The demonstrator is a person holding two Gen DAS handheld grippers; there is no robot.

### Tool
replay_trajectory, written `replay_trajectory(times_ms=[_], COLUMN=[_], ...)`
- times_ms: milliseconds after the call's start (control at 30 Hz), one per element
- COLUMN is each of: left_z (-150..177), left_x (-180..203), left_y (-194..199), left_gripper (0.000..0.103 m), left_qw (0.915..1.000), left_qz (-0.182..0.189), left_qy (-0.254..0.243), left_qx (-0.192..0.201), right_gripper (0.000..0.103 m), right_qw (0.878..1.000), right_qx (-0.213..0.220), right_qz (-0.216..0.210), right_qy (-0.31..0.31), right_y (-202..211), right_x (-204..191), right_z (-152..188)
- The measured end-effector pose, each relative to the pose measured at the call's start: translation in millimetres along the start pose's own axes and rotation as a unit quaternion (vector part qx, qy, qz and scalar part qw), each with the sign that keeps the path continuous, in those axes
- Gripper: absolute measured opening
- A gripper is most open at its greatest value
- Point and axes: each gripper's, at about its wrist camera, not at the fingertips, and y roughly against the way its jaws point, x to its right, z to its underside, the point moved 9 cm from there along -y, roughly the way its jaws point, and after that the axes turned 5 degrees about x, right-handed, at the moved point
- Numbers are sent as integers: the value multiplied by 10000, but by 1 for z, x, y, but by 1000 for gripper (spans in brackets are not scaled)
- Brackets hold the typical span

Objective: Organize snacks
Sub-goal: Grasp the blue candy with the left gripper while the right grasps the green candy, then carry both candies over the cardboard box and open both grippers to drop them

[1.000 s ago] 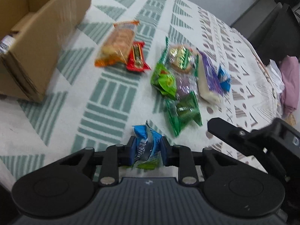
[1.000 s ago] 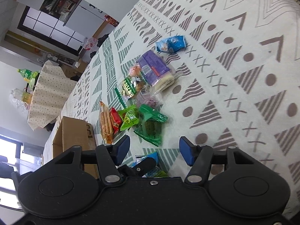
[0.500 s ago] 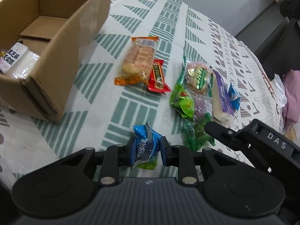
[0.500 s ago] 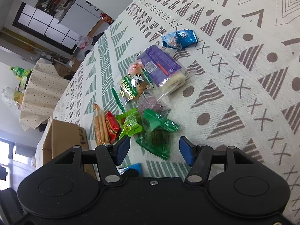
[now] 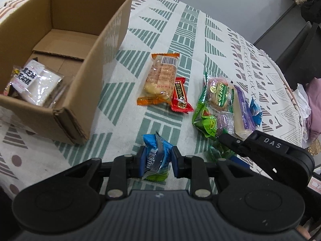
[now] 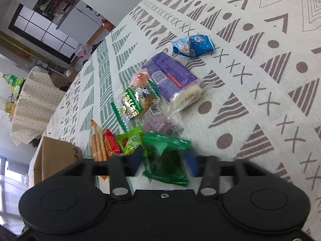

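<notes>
My left gripper (image 5: 157, 158) is shut on a blue snack packet (image 5: 156, 156) and holds it above the tablecloth, right of the open cardboard box (image 5: 104, 46). The box holds a white wrapped snack (image 5: 34, 80). My right gripper (image 6: 165, 160) is open, its fingers on either side of a dark green snack packet (image 6: 168, 158) on the cloth; it also shows at the right of the left wrist view (image 5: 260, 146). On the cloth lie an orange biscuit pack (image 5: 160, 78), a red bar (image 5: 180, 96), a light green packet (image 6: 131, 140), a purple pack (image 6: 172, 76) and a small blue packet (image 6: 192, 46).
The patterned tablecloth (image 6: 260, 100) covers a round table whose edge curves at the right (image 5: 291, 100). A green-labelled cake pack (image 6: 136, 100) lies in the snack cluster. Clothes (image 5: 313, 104) lie beyond the edge. A second draped table (image 6: 30, 100) stands in the background.
My left gripper has carried the blue packet left toward the box, which now shows its inside. My right gripper has come down around the dark green packet, its fingers closer together.
</notes>
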Motion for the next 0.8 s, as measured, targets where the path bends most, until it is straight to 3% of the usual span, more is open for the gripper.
replay_trajectory(times_ms=[67,800], left_z=[-1,-34], left_x=[0,12], left_y=[6,96], left_gripper=[25,25], left_qw=[10000,9944], left_qz=[-19,-156], left_qy=[-12,-257], left_qx=[54,1015], right_gripper=[29,28], right_qw=[10000,9918], right_qx=[23,424], right_qz=[1,-1098], right_qy=[-24,507], right_y=[1,78], right_x=[0,-54], right_z=[1,3])
